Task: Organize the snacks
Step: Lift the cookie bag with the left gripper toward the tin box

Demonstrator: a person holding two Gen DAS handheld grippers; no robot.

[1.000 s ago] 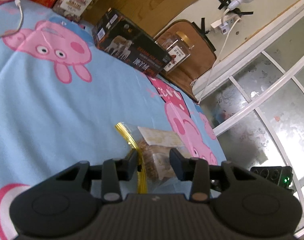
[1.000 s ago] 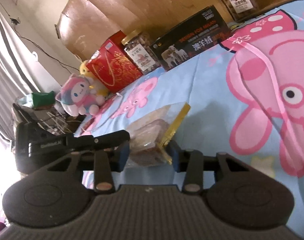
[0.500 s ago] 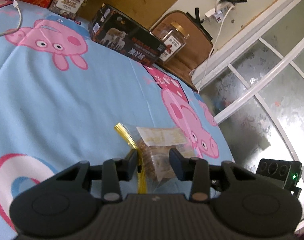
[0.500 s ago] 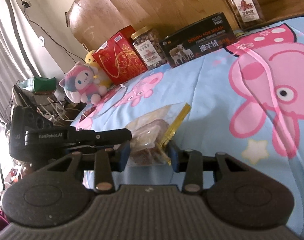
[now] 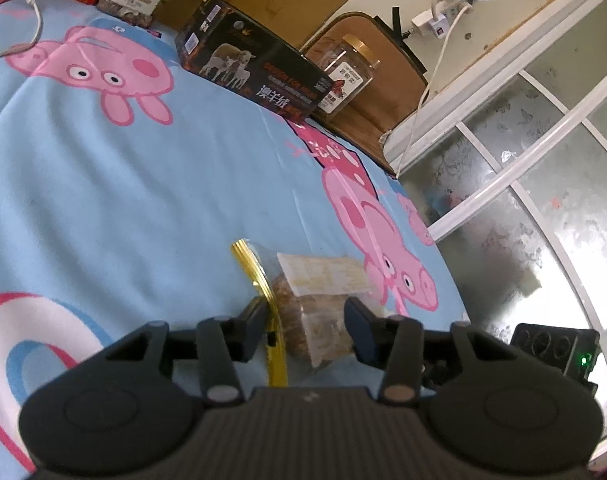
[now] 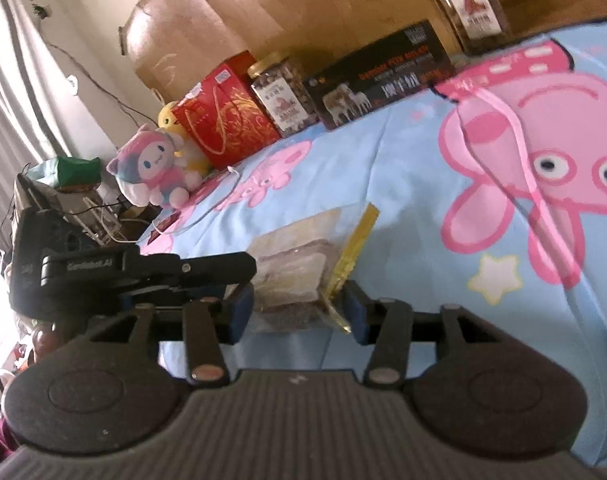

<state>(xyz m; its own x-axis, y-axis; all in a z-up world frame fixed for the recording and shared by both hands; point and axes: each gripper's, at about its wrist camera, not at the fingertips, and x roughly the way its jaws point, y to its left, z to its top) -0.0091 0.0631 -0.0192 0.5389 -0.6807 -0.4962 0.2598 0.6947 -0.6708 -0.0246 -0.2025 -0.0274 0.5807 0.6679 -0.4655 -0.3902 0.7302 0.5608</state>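
In the right wrist view, a plush toy (image 6: 151,170) sits at the far left edge of the bed, beside a red gift bag (image 6: 223,110), then a gold-lidded nut jar (image 6: 283,94), a long black box (image 6: 383,76) and a second jar (image 6: 469,4), all lined up along the wooden headboard (image 6: 303,4). The blue cartoon-pig bedsheet (image 6: 423,200) covers the bed, and the snack bag (image 6: 295,272), a clear pouch of brown pieces with a gold sealed edge, lies on it near the front. The left gripper (image 5: 305,326) reaches in from the left of that view; its jaws are opening, moderately apart, with the bag's gold edge and contents between the fingers (image 5: 251,330), the left pad just beside the gold strip. Whether the pads press on the bag cannot be told. The right gripper (image 6: 297,314) also straddles the bag, its jaws opening and about half apart, the right pad touching or just beside the gold corner; a firm hold cannot be told here either. In the left wrist view a white cable (image 5: 427,84) runs up the wall at right, beside a frosted window (image 5: 523,208).
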